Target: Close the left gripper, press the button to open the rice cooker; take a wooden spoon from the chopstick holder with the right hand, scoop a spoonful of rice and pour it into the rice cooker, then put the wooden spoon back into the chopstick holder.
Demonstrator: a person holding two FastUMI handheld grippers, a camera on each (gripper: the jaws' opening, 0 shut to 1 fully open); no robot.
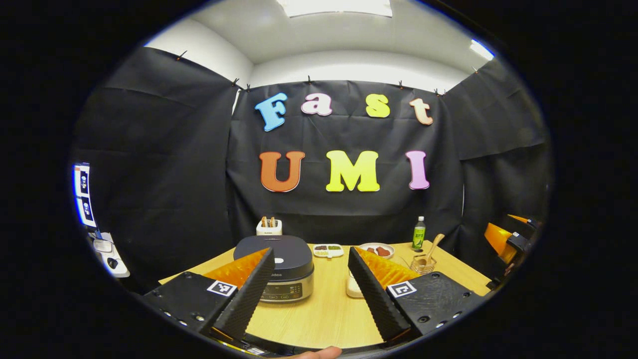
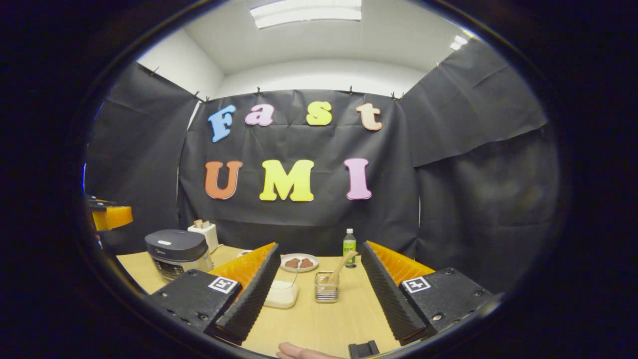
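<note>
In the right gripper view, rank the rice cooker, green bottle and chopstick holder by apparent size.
1. rice cooker
2. chopstick holder, nearer the camera, so unsure
3. green bottle, farther back, close in size to the holder

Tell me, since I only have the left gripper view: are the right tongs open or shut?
Observer: Open. In the right gripper view the right tongs stand wide apart with nothing between them.
Operator: What's the half-hidden white thing right of the rice cooker?
Observer: A shallow white container, just left of the chopstick holder in the right gripper view.
Operator: How are the right tongs lined up for the wooden spoon?
Observer: The holder with the spoon lies straight ahead, between their fingers in that view.
</note>
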